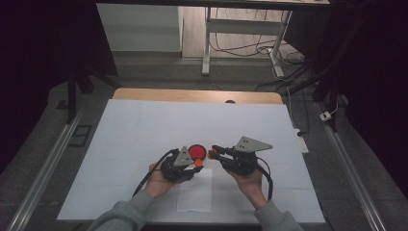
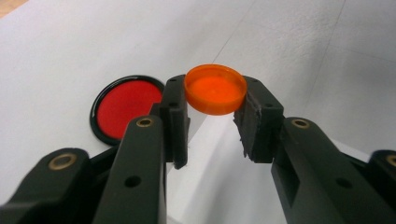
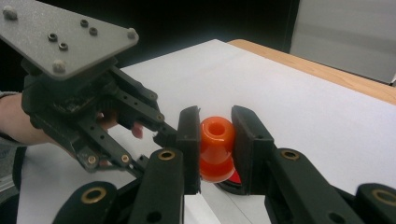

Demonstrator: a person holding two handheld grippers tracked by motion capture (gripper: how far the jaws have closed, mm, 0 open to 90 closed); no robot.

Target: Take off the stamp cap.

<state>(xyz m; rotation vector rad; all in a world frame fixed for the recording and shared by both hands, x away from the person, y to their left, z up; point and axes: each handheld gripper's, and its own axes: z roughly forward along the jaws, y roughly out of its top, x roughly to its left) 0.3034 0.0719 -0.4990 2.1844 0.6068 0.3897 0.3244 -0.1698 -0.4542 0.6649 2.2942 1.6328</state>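
While both hand-held grippers meet mid-table, each clamps an orange part.
Left hand-held gripper (image 2: 212,116) pinches an orange cap (image 2: 215,88) by its rim, lifted above the white sheet (image 2: 70,51) on the table (image 1: 197,95). Right hand-held gripper (image 3: 215,140) grips an orange spool-shaped piece (image 3: 216,147); its lower end is hidden by the jaws. A red disc with black rim (image 2: 125,107) lies flat on the sheet just beside the left jaws, partly covered by them. Contents of cap: cannot tell.
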